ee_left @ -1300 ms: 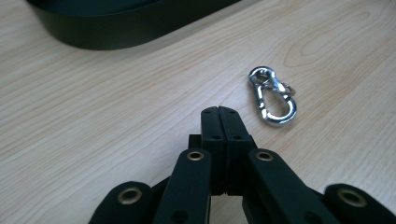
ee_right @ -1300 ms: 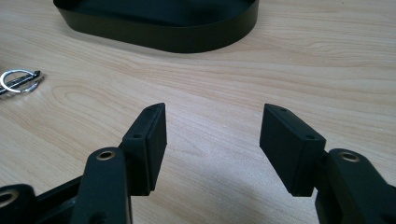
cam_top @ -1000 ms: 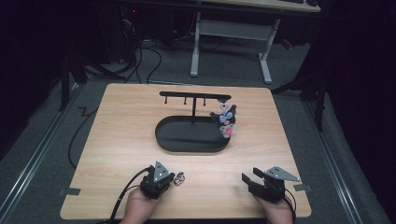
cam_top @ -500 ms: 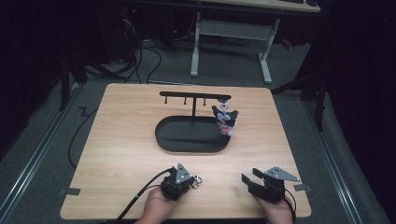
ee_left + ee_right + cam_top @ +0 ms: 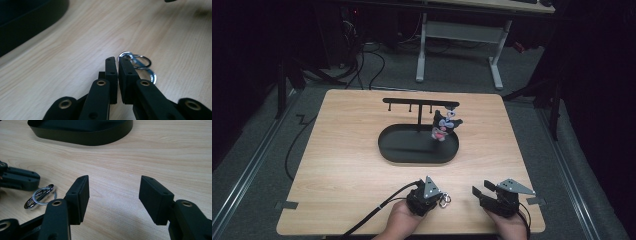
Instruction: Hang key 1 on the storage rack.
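Note:
A silver key clip with a ring (image 5: 444,201) lies on the wooden table near its front edge. My left gripper (image 5: 438,199) points at it from the left. In the left gripper view the clip (image 5: 140,62) rests against the tip of the right-hand jaw. The left gripper (image 5: 118,58) has just been opening; its jaws stand a thin slit apart, and I see nothing pinched in the slit. My right gripper (image 5: 482,190) sits to the right of the clip, wide open and empty (image 5: 115,180). From there the clip (image 5: 40,197) shows at the left, below the left gripper's fingers (image 5: 22,182).
A black oval tray (image 5: 387,150) stands mid-table with a black hook bar (image 5: 419,103) on a post above it. A small plush figure (image 5: 443,125) hangs from the bar's right end. Bare wood lies between the tray (image 5: 82,137) and both grippers.
My left gripper has slid right along the front of the table, and the key clip has travelled with it, staying at its tip. The right gripper has kept still.

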{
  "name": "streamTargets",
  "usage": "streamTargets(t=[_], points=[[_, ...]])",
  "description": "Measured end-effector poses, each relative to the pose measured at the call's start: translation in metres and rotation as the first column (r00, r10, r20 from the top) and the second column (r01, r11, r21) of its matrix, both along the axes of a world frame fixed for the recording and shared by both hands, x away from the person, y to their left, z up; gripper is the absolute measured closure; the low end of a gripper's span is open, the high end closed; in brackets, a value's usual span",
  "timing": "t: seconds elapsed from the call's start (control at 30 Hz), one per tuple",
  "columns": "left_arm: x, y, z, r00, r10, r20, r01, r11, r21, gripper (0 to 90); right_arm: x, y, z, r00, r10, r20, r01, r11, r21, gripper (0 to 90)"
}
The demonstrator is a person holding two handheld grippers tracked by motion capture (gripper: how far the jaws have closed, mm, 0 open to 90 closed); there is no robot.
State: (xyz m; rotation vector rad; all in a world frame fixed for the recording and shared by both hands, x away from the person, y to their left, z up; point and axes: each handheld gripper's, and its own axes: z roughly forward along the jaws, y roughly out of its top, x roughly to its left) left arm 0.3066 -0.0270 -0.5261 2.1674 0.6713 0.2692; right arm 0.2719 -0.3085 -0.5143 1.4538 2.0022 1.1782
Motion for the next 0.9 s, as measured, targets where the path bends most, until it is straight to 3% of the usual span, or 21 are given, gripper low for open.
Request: streamTargets(t=[0.03, 0.1, 0.13, 0.17, 0.27, 0.33, 0.37, 0.4, 0.43, 0.53, 0.57, 0.6, 0.63, 0.67, 0.7, 0.73, 0.77, 0.8, 0.87, 0.9], points=[[0.0, 0.0, 0.0, 1.0, 0.0, 0.0, 0.0, 1.0, 0.0, 85.2, 0.0, 0.0, 0.0, 1.0, 0.0, 0.0, 0.0, 1.0, 0.0, 42.2], [0.002, 0.013, 0.001, 0.9996, 0.027, 0.005, -0.027, 0.9996, -0.006, 84.0, 0.0, 0.0, 0.0, 1.0, 0.0, -0.002, 0.0, 1.0, 0.0, 42.3], [0.005, 0.03, 0.001, 0.9982, 0.059, 0.012, -0.059, 0.9982, -0.011, 83.3, 0.0, 0.0, 0.0, 1.0, 0.0, -0.004, 0.0, 1.0, 0.0, 42.2], [0.005, 0.03, 0.001, 0.9982, 0.059, 0.012, -0.059, 0.9982, -0.011, 82.9, 0.0, 0.0, 0.0, 1.0, 0.0, -0.004, 0.0, 1.0, 0.0, 42.2], [0.009, 0.06, 0.003, 0.9932, 0.115, 0.019, -0.114, 0.9933, -0.013, 81.0, 0.001, 0.002, -0.001, 1.0, 0.004, -0.004, -0.004, 1.0, -0.005, 42.3], [0.013, 0.094, 0.005, 0.983, 0.18, 0.038, -0.179, 0.9837, -0.015, 78.4, 0.001, 0.003, -0.002, 1.0, 0.005, -0.007, -0.005, 0.9999, -0.011, 42.3], [0.013, 0.094, 0.005, 0.983, 0.18, 0.038, -0.179, 0.9837, -0.015, 77.1, 0.001, 0.003, -0.002, 1.0, 0.005, -0.007, -0.005, 0.9999, -0.011, 42.3], [0.015, 0.119, 0.006, 0.9745, 0.22, 0.046, -0.219, 0.9756, -0.012, 75.7, 0.001, 0.004, -0.003, 1.0, 0.005, -0.007, -0.005, 0.9999, -0.014, 42.3], [0.015, 0.119, 0.006, 0.9745, 0.22, 0.046, -0.219, 0.9756, -0.012, 74.4, 0.001, 0.004, -0.003, 0.9999, 0.003, -0.01, -0.003, 0.9999, -0.013, 42.3], [0.017, 0.16, 0.008, 0.9566, 0.282, 0.074, -0.283, 0.9591, 0.007, 69.3, 0.001, 0.005, -0.004, 0.9999, -0.001, -0.015, 0.001, 0.9999, -0.014, 42.3], [0.018, 0.172, 0.009, 0.9496, 0.303, 0.078, -0.305, 0.9524, 0.007, 67.1, 0.001, 0.005, -0.004, 0.9998, -0.003, -0.017, 0.003, 0.9999, -0.015, 42.3], [0.02, 0.193, 0.01, 0.9366, 0.342, 0.078, -0.343, 0.9393, 0.006, 60.5, 0.001, 0.006, -0.004, 0.9998, -0.005, -0.019, 0.005, 0.9998, -0.018, 42.3], [0.02, 0.193, 0.01, 0.9366, 0.342, 0.078, -0.343, 0.9393, 0.006, 57.3, 0.001, 0.006, -0.004, 0.9998, -0.006, -0.021, 0.006, 0.9998, -0.019, 42.2], [0.021, 0.204, 0.01, 0.9279, 0.365, 0.076, -0.366, 0.9305, 0.003, 57.3, 0.001, 0.006, -0.004, 0.9998, -0.006, -0.021, 0.006, 0.9998, -0.019, 42.2], [0.021, 0.217, 0.009, 0.9173, 0.391, 0.074, -0.392, 0.92, -0.005, 51.8, 0.002, 0.005, -0.005, 0.9997, -0.007, -0.023, 0.006, 0.9997, -0.025, 42.3], [0.02, 0.23, 0.008, 0.9035, 0.421, 0.081, -0.421, 0.9068, -0.015, 49.7, 0.003, 0.005, -0.006, 0.9997, -0.006, -0.024, 0.005, 0.9996, -0.029, 42.3], [0.02, 0.23, 0.008, 0.9035, 0.421, 0.081, -0.421, 0.9068, -0.015, 47.1, 0.003, 0.005, -0.006, 0.9997, -0.006, -0.024, 0.005, 0.9996, -0.029, 42.3], [0.019, 0.236, 0.007, 0.8965, 0.434, 0.089, -0.434, 0.9007, -0.019, 47.1, 0.003, 0.005, -0.006, 0.9996, -0.009, -0.026, 0.008, 0.9995, -0.032, 42.2], [0.017, 0.245, 0.004, 0.89, 0.448, 0.086, -0.446, 0.8941, -0.042, 43.1, 0.003, 0.005, -0.007, 0.9996, -0.011, -0.027, 0.01, 0.9992, -0.039, 42.2], [0.016, 0.25, 0.002, 0.8924, 0.446, 0.07, -0.442, 0.8948, -0.061, 42.0, 0.003, 0.005, -0.007, 0.9996, -0.011, -0.027, 0.01, 0.9991, -0.042, 42.2]])
